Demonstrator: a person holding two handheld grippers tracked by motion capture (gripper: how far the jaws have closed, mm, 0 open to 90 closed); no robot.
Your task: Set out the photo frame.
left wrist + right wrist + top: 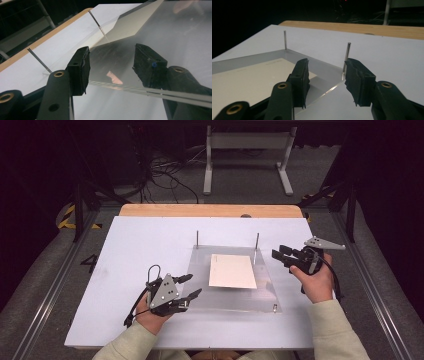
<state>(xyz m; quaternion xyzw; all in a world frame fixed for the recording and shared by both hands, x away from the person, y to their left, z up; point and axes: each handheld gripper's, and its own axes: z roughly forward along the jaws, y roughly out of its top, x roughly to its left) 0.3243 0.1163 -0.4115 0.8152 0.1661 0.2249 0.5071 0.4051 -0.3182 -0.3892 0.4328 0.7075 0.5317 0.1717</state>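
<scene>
A clear acrylic plate (235,295) lies on the white board (130,250), with a cream sheet (232,271) flat on its middle. Two thin metal pins (197,239) (257,245) stand upright at its back corners. My left gripper (192,286) is open at the plate's front left edge; in the left gripper view that edge (125,87) runs between the open jaws of the left gripper (112,62), and the sheet (135,22) lies beyond. My right gripper (278,252) is open beside the plate's right edge, near the right pin (347,57). The right gripper (325,75) holds nothing.
A small screw (274,308) sits in the plate's front right corner. A wooden strip (210,210) borders the board's far edge. On the floor beyond are a white frame stand (247,150), loose cables (160,170) and black-yellow tape (67,217).
</scene>
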